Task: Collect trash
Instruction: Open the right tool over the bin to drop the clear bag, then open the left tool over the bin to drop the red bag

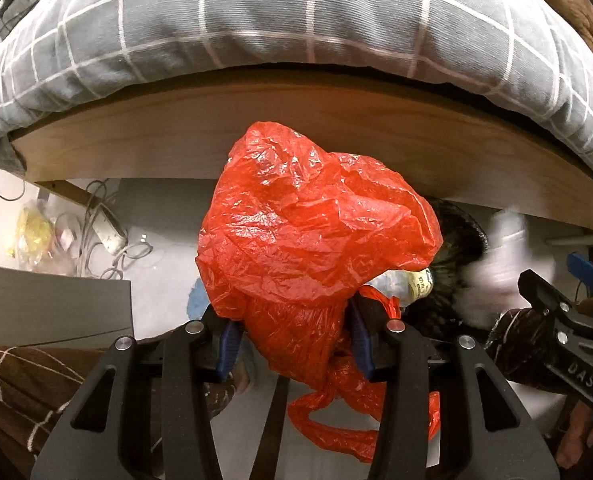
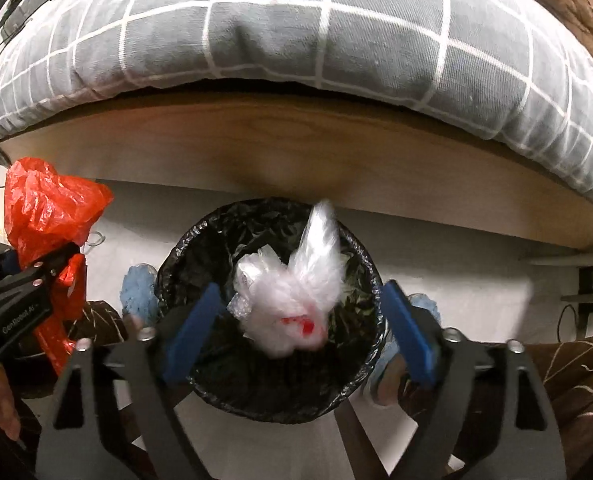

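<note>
Both tongs pointed steeply down beside a bed frame [image 2: 296, 140] draped with a grey checked quilt [image 2: 296, 32]. Right gripper [image 2: 308, 328] stood with its blue pads [image 2: 410, 332] spread wide, nothing pressed between them. Directly below the gap, a white plastic wad [image 2: 292, 296] with a red mark appeared blurred over the mouth of the black-lined trash bin [image 2: 360, 376]; whether it was falling or already resting in the liner could not be told. Left gripper [image 1: 294, 344] was closed narrowly on the gathered neck of a red plastic bag [image 1: 308, 216], whose loose handles hung toward the near side. A bottle [image 1: 412, 284] with a green label showed at the bag's right edge.

The bin lay to the right of the left gripper and slightly farther off, mostly hidden behind the red bag in the left wrist view. The right gripper was the nearer of the two, centred over the bin. The red bag's long axis ran from the pinched neck away toward the bed frame. Judged from this layout, the next move would carry the red bag rightward over the bin opening, which would require the right gripper to clear the rim first.
</note>
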A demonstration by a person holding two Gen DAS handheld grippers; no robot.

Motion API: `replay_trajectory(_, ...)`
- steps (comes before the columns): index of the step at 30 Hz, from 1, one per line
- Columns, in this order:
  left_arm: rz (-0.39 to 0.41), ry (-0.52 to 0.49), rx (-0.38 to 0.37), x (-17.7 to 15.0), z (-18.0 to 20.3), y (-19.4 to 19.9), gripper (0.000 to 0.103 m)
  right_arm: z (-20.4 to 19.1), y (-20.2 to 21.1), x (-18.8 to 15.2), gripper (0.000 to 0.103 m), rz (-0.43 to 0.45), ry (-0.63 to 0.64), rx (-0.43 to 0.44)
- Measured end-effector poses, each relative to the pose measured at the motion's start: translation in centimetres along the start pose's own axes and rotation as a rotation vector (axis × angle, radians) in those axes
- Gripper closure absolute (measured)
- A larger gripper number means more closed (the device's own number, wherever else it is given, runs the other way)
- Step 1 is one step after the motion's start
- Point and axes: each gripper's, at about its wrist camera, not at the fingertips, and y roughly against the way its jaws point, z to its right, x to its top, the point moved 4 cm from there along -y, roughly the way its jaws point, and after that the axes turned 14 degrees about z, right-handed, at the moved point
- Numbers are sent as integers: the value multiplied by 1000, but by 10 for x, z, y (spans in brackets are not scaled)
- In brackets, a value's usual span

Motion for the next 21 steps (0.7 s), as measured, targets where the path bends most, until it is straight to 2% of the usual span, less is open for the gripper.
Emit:
replay_trajectory(3, 0, -5, 3, 1, 5, 3, 59, 0, 2, 0, 8, 4, 10, -10)
replay_trajectory(11, -11, -23, -11, 1, 19, -2, 59, 24, 12, 4, 8, 18, -25, -37)
replay_trajectory(21, -15, -72, -54, 4, 62, -6, 59, 67, 22, 1, 7, 41, -96, -74)
